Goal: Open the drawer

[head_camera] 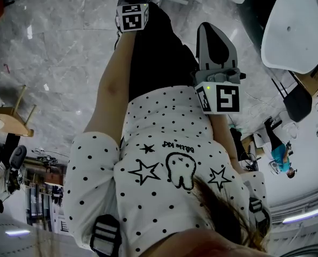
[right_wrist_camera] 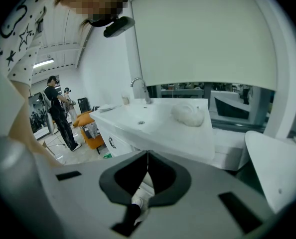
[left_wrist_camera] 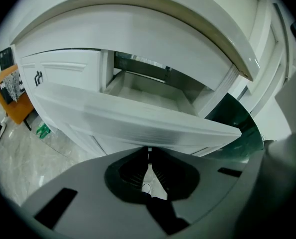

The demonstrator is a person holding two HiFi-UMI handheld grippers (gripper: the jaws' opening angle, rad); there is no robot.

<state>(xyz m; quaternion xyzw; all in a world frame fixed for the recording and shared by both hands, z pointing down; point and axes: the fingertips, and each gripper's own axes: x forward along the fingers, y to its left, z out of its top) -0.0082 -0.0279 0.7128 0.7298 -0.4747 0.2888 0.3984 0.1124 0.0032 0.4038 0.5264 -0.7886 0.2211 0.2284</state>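
Drawer stands pulled out of white cabinet, directly ahead of and just above left gripper. Its front runs crosswise, sloping down to right. We see left jaws nearly together at front's lower edge; whether they pinch it, we cannot tell. Right gripper, jaws together and empty, faces washbasin, farther off. Drawer front white, plain, blurred.
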